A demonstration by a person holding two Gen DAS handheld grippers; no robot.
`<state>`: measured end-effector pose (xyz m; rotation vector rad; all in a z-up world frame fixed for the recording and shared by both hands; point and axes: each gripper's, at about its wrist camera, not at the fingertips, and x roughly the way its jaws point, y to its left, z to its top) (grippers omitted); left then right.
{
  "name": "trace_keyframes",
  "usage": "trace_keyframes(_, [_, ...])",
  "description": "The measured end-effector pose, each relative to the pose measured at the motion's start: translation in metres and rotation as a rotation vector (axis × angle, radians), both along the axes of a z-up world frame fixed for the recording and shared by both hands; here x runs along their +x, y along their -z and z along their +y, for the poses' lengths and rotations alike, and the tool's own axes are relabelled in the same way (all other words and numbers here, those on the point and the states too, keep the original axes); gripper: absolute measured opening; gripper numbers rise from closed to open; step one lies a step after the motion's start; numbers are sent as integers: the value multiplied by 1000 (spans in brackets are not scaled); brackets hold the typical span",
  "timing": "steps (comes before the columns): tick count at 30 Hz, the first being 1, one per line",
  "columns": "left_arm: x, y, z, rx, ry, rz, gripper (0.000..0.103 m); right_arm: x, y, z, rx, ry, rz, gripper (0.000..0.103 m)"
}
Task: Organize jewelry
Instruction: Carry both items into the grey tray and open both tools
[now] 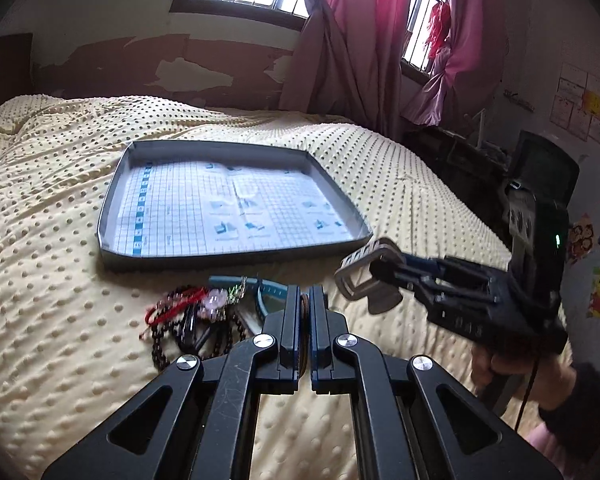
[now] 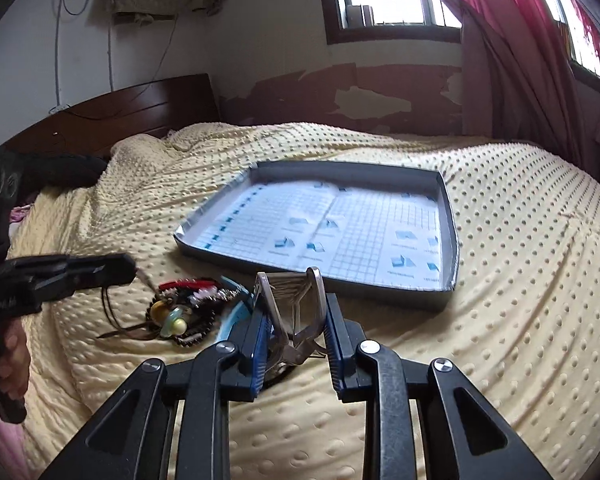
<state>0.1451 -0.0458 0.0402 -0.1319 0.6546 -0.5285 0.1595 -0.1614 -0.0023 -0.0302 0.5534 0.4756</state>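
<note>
Left wrist view: the left tongs are clenched, their black fingers nearly meeting on a thin brown cord pinched between the pads. Just beyond them, on the pale yellow dotted bedspread, lies a tangled heap of jewelry: dark bead strings, a red cord, pink translucent beads and a light blue band. Farther back sits a shallow grey cardboard tray lined with blue-gridded paper, its long axis running left to right. At the right, the right tongs come in from the side, pointing left, and grasp a grey metal hair claw clip.

Right wrist view: the right tongs grip the metal clip between blue-edged pads; the clip stands upright, its looped prongs pointing up and away towards the tray. The jewelry heap lies just left of it on the bedspread, with a round pale green bead showing. The left tongs point right, tips together over the heap's left edge, with a thin dark cord hanging below them. A hand grips their handle.
</note>
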Motion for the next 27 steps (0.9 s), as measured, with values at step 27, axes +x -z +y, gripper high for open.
trace_keyframes(27, [129,37,54,42,-205,93,3,123,27,55,98,89,173,48])
